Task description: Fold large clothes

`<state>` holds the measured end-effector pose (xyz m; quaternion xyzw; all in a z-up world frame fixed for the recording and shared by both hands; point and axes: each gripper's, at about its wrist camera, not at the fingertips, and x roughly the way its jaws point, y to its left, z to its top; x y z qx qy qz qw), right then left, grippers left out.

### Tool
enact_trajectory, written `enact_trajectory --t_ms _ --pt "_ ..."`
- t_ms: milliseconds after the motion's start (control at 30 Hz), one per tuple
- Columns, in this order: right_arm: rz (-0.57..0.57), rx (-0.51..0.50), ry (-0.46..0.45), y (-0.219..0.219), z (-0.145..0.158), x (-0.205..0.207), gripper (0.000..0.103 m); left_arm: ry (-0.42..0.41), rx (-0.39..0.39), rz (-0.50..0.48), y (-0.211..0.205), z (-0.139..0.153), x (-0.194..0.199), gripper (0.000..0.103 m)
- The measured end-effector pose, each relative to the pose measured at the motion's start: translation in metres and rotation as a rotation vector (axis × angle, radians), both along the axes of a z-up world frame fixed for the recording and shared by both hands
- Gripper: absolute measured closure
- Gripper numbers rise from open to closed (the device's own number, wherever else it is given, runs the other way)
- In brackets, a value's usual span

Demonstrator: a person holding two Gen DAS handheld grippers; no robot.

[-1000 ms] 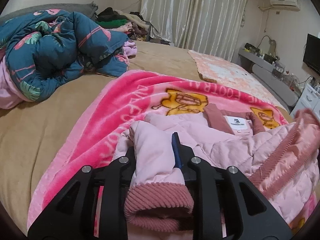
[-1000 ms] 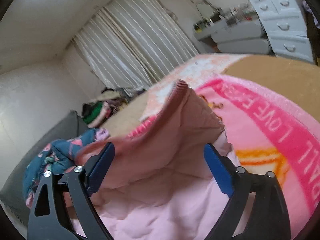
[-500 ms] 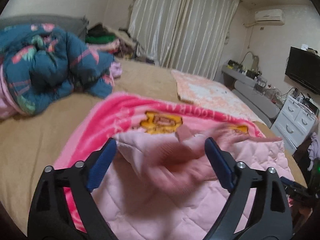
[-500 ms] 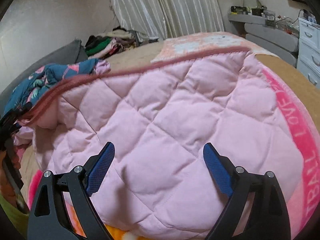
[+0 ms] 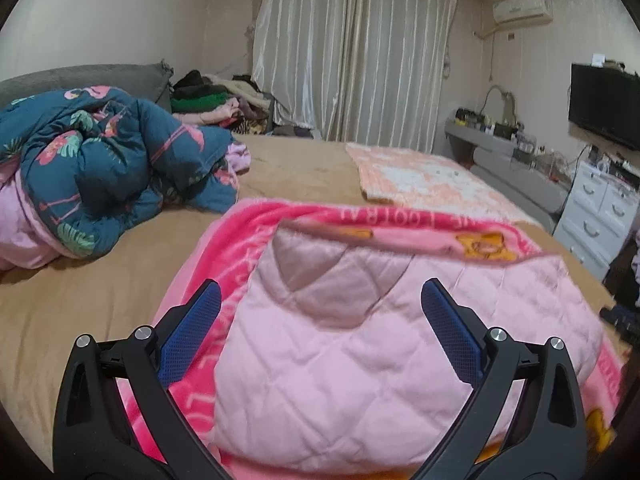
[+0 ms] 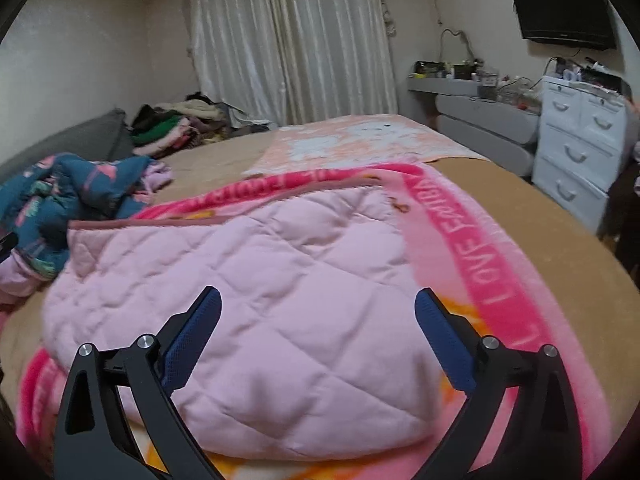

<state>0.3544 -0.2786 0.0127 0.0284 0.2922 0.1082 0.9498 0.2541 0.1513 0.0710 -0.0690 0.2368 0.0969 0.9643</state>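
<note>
1. Pink quilted jacket [image 5: 360, 344] lies folded on the fleece blanket [image 5: 248, 240] at the bed's near edge; puffy padding may spring the fold open once nothing weighs on it.
2. Left gripper [image 5: 320, 312] and right gripper [image 6: 318, 316] hang over it, jaws opening and clamped on nothing; a low fingertip could snag the quilting and drag a layer askew.
3. Farther along, its ribbed hem [image 6: 224, 220] looks uneven, so another fold might come out lopsided.
4. Beyond, the slippery blanket could slide on the bed [image 5: 100, 280] if tugged.
</note>
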Motion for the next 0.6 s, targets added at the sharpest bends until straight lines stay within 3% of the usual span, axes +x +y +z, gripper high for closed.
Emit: enact_trajectory --t_ms 100,167,367,533,600 --pt "-0.034 -0.036 0.036 -0.011 -0.007 0.002 0.005 0.088 0.023 -0.002 0.011 -0.031 -0.001 0.009" --pt "-0.054 -0.043 0.064 -0.017 -0.015 0.001 0.005 0.168 -0.002 0.006 0.024 -0.053 0.003 0.009" --pt "-0.052 -0.077 0.117 -0.023 -0.042 0.002 0.005 0.294 -0.284 -0.015 0.060 -0.100 0.009 0.009" --pt "-0.012 -0.014 0.179 -0.031 -0.067 0.017 0.005 0.324 -0.317 -0.018 0.065 -0.116 0.013 0.009" --pt "0.002 0.073 0.220 -0.037 -0.078 0.025 0.011 0.314 -0.309 -0.013 0.062 -0.116 0.013 0.010"
